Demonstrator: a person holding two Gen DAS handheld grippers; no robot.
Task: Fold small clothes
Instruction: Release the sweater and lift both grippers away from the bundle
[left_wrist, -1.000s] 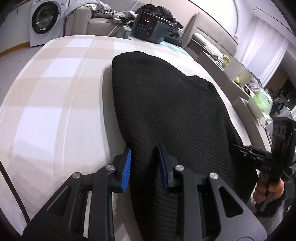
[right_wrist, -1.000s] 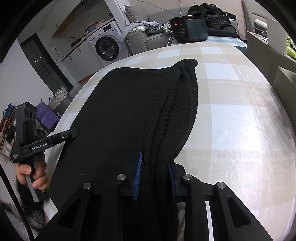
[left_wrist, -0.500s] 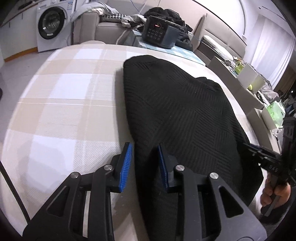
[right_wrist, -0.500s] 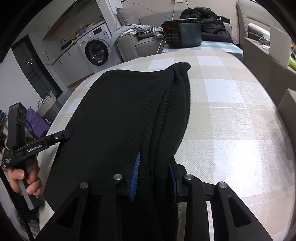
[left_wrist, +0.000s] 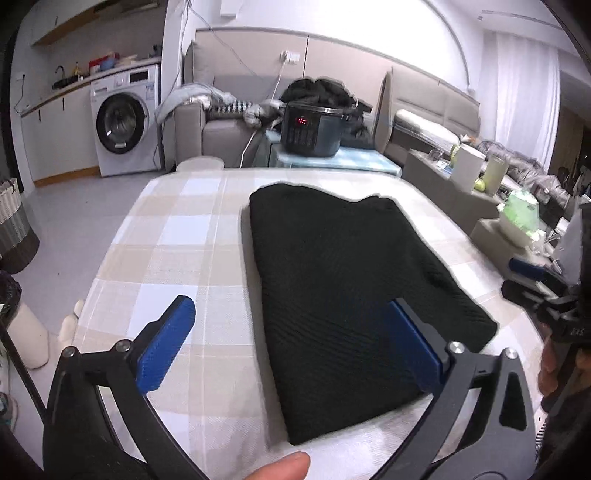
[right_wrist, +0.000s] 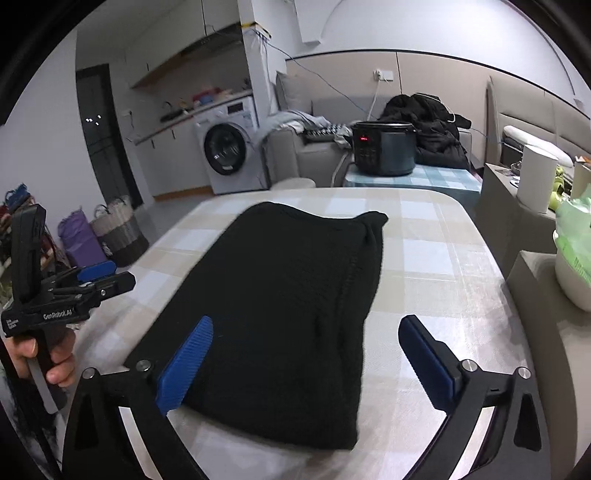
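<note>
Left wrist view, item one: black knit garment (left_wrist: 354, 295), lying flat on the checked tablecloth (left_wrist: 177, 258), folded into a long slab that runs from the near table edge toward the dark cooker (left_wrist: 312, 129) beyond the far edge.

Item two: left gripper (left_wrist: 288, 343), jaws opening, blue pads spread wide above the garment's near left corner, nothing pressed between them.

Item three, right wrist view: right gripper (right_wrist: 306, 362), jaws likewise opening, pads clear of the cloth, over the garment's near right corner, where a bunched, ribbed edge (right_wrist: 364, 266) runs along that side.

Progress, as judged: garment released and resting doubled lengthwise; the shape is long, so a crosswise fold, near end toward the cooker, probably remains. Right-hand edge uneven and may want smoothing.
</note>
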